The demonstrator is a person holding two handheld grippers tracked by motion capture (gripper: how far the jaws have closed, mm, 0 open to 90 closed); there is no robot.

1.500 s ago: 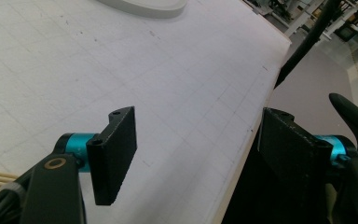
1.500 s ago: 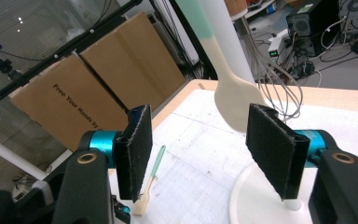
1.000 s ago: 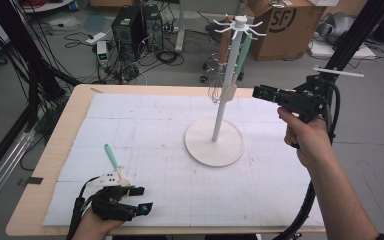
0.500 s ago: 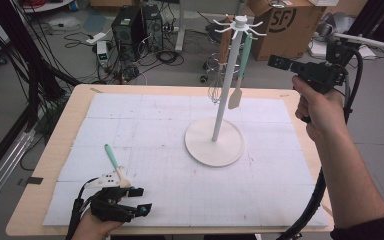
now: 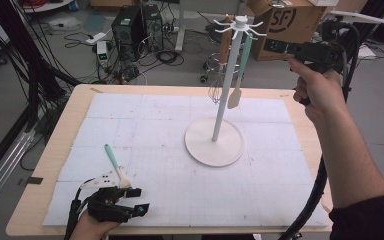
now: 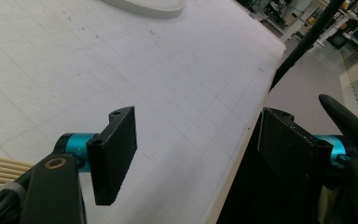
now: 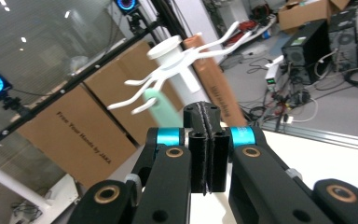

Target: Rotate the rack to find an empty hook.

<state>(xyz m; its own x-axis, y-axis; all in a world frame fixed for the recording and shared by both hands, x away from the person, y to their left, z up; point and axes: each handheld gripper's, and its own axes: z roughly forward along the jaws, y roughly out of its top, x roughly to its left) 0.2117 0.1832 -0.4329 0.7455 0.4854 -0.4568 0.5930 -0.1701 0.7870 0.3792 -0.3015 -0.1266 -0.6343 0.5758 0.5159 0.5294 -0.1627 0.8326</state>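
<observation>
Grippers differ: right gripper (image 5: 280,46), jaws pressed together on nothing, beside the rack (image 5: 228,70); left gripper (image 5: 130,200), jaws apart, well short of it.

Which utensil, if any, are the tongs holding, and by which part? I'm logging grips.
None. The right tongs are shut on nothing near the rack; the left tongs stand open beside the brush.
</observation>
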